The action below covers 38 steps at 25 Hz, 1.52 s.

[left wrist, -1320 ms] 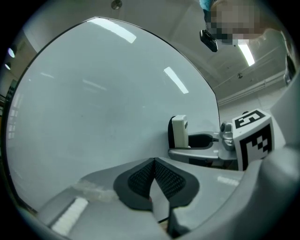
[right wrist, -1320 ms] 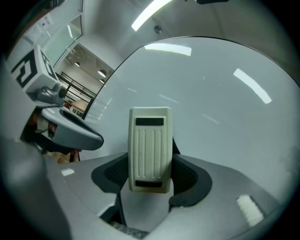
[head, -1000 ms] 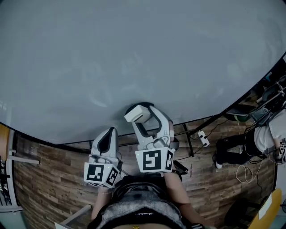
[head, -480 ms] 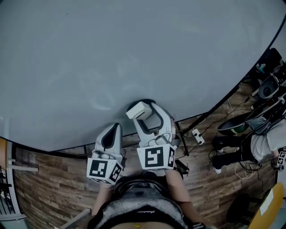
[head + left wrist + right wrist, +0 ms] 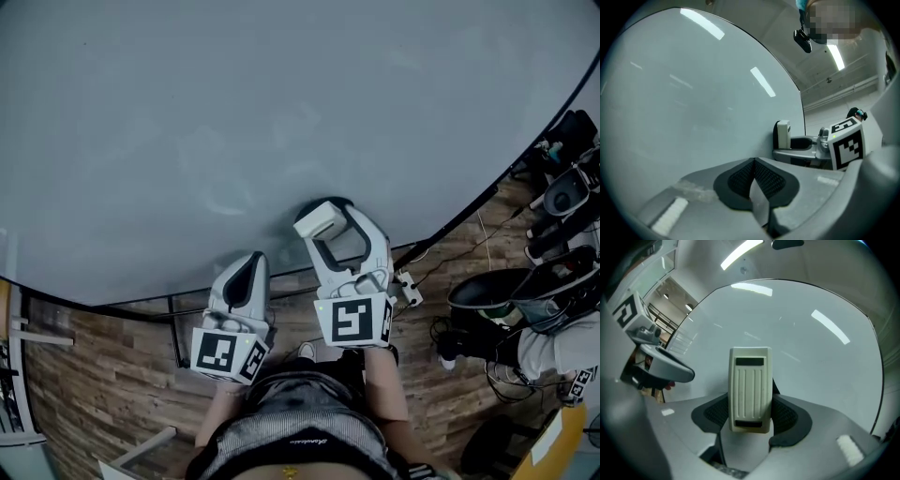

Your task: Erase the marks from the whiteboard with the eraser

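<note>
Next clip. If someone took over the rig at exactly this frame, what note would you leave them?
Left claw: shut and empty, held low by the bottom edge of the whiteboard, beside the right one.
Right claw: shut on the eraser, which is against or very close to the board's lower middle.
Done: no dark marks show on the board, only faint pale smears near the eraser.
Left: probably wipe those smears, then look over the rest of the board.
</note>
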Motion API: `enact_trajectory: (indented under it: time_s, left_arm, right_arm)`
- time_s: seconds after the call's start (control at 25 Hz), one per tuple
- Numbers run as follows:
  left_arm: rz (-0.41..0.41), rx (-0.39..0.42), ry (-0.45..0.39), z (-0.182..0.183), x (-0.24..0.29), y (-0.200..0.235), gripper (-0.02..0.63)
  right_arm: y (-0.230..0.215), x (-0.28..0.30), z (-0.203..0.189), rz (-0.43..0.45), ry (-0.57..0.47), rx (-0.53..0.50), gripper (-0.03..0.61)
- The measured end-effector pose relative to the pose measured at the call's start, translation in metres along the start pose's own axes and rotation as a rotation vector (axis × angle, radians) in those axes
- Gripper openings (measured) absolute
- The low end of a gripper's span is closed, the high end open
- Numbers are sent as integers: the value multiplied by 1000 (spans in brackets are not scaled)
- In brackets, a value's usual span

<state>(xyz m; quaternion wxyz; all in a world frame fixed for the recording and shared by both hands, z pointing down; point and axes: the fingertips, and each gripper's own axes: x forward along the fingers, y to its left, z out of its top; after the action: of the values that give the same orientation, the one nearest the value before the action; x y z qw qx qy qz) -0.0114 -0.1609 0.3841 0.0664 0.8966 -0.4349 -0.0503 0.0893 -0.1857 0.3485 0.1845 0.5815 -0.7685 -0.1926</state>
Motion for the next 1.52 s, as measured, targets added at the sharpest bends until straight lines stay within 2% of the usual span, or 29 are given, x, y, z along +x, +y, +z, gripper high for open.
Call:
enact_trajectory:
  time_s: [0.08, 0.24, 0.48, 0.68, 1.08, 1.36, 1.52]
  left_arm:
    - [8, -2, -6, 0, 1, -1, 5]
    - [34, -21, -7, -2, -4, 2, 5]
    - [70, -30, -3, -3, -18, 10, 5]
    - [89, -38, 1, -7, -35, 32, 4]
    - [67, -22, 18, 6, -70, 72, 5]
    - [49, -23, 29, 13, -95, 104, 5]
    - [73, -21, 28, 17, -112, 133, 5]
  right_arm:
    - [-10, -2, -8, -9, 16, -27, 262]
    - [-24, -5, -16, -19, 27, 40, 262]
    - [-26, -4, -18, -72, 40, 44, 262]
    - [-14, 4, -19, -94, 91, 28, 262]
    - [50, 20, 9, -56, 91, 104, 262]
    - [132, 40, 50, 54, 46, 119, 262]
    - [179, 58, 76, 95, 13, 92, 262]
